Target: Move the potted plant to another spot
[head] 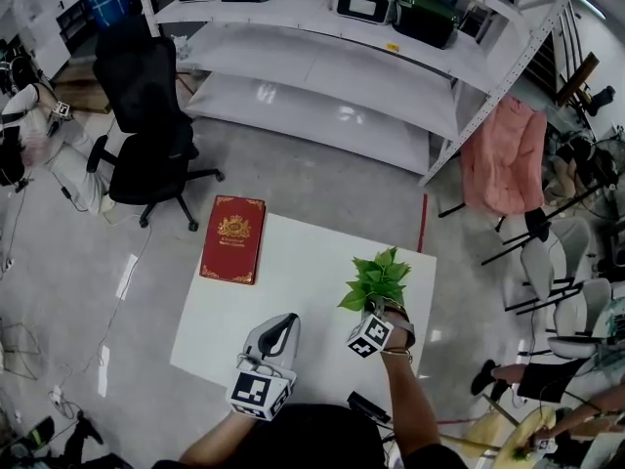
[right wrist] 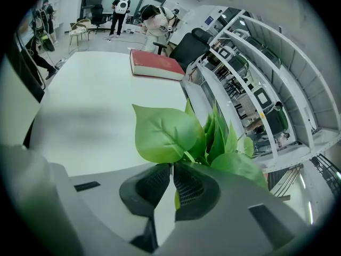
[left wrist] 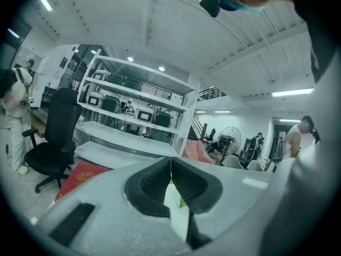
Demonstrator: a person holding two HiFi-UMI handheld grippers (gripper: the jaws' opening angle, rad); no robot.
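The potted plant (head: 376, 279) shows as a tuft of green leaves near the right edge of the white table (head: 312, 262); its pot is hidden under my right gripper (head: 379, 309). In the right gripper view the leaves (right wrist: 170, 135) rise straight out from the jaws of the right gripper (right wrist: 171, 167), which are shut on the plant's base, with a sliver of green between the pads. My left gripper (head: 288, 319) rests over the table's front edge, left of the plant. Its jaws (left wrist: 171, 161) are shut with nothing held.
A red book (head: 232, 238) lies at the table's far left corner. Beyond the table stand a black office chair (head: 146, 115) and white shelving (head: 332, 57). A pink cloth (head: 503, 154) and white chairs (head: 557, 262) are at the right. A person (head: 39, 135) is at the far left.
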